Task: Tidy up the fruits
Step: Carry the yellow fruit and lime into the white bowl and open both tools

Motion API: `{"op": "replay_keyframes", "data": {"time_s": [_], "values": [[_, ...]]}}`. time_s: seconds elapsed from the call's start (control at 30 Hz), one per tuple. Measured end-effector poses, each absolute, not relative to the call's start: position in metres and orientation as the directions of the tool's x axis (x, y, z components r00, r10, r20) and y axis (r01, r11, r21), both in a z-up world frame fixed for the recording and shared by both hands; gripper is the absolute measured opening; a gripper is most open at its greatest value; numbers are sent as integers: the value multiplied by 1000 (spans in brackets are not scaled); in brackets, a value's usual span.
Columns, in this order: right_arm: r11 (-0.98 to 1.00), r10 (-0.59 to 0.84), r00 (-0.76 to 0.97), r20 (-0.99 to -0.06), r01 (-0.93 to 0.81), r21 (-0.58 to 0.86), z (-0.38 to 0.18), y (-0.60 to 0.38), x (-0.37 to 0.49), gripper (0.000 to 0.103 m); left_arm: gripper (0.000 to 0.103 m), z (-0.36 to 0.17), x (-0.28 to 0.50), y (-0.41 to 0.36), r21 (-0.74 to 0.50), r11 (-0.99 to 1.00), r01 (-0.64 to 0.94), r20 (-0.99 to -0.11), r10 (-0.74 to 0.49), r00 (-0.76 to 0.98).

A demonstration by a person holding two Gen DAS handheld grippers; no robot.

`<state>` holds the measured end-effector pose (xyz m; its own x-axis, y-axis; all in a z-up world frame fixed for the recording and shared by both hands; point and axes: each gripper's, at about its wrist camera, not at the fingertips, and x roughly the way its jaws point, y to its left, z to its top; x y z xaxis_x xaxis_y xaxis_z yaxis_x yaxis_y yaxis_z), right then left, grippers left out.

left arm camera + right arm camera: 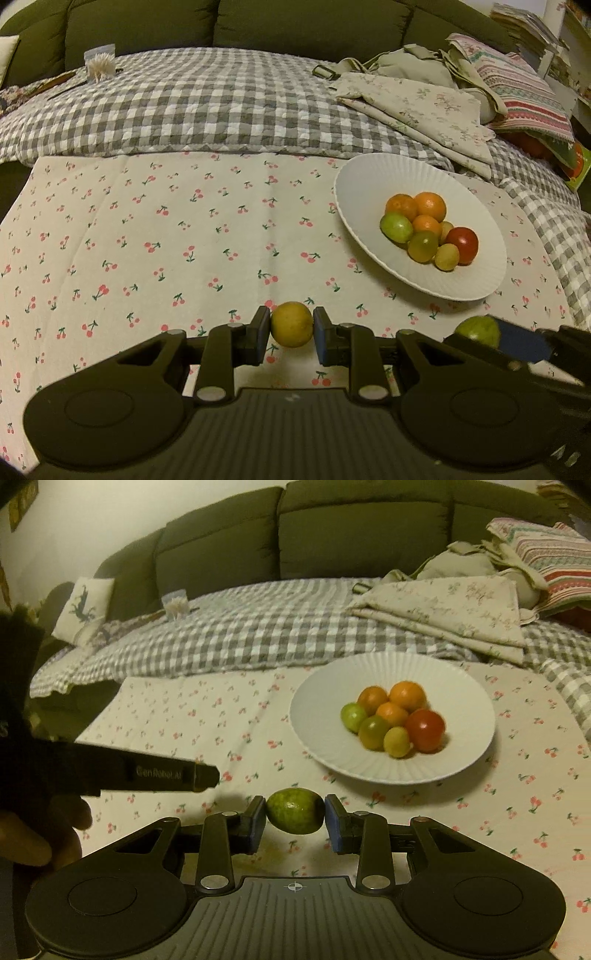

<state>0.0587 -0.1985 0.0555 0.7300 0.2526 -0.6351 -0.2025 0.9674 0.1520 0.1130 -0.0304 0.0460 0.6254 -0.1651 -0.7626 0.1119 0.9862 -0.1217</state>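
While my left gripper point(291, 330) clamps a yellow fruit point(291, 329) and my right gripper point(295, 812) a green fruit point(294, 811), both short of the plate point(469, 753), I fear round skins slipping from the pads, or scattering the pile point(393, 720).

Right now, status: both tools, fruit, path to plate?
Left tool shut on yellow fruit. Right tool shut on green fruit. White plate ahead-right, seven or eight fruits piled. Path looks open.

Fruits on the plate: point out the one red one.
The red fruit sits at the pile's right edge on the white plate; every other fruit there is orange, green or yellowish.
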Motion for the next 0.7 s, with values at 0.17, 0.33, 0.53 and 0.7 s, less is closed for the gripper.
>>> {"op": "replay_keyframes", "data": {"time_s": [0.17,0.33,0.53,0.7], "values": [[971,237,754,-613,-169,167,65,-213,58,33,23,50,114,-35,-115,984,133,-743,-174,647],[975,210,779,-591,-118,191,74,-235,60,33,23,57,116,-43,-116,978,174,-706,-204,678],[972,165,799,-578,-33,232,79,-267,68,33,23,60,119,-59,-120,963,242,-669,-258,697],[968,146,804,-577,5,251,78,-282,77,33,23,58,122,-75,-97,946,310,-643,-298,706]]}}
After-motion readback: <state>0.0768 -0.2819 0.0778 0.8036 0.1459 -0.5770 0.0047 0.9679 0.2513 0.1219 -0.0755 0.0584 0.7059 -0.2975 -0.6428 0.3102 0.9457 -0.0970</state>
